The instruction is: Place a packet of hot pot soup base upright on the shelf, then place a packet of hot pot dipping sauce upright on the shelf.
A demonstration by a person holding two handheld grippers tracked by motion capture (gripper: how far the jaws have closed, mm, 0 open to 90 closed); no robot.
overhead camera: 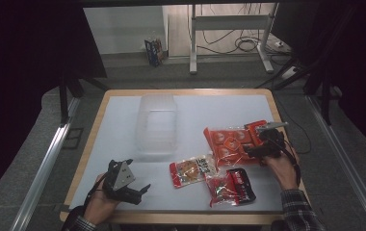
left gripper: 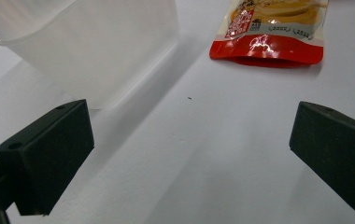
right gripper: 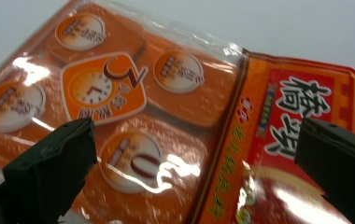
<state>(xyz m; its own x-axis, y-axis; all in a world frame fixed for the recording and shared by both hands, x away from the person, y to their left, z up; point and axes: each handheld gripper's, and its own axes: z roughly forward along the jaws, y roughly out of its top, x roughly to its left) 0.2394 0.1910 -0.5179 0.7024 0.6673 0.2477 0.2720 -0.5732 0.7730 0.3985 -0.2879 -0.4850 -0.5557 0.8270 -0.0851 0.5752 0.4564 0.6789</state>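
Hovering your right gripper [overhead camera: 264,140] over the orange packet [overhead camera: 229,143] — jaws wide, gripping nothing; that packet lies right of the clear container [overhead camera: 158,124]. Your left gripper [overhead camera: 123,182] rests near the container's front-left — jaws wide, empty.

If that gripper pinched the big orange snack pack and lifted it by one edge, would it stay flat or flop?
The orange snack pack would probably sag: it is a thin, glossy film bag. The separate pieces seen through the film may let it bend between them. The shiny wrap looks slippery, so the open right gripper might slide.
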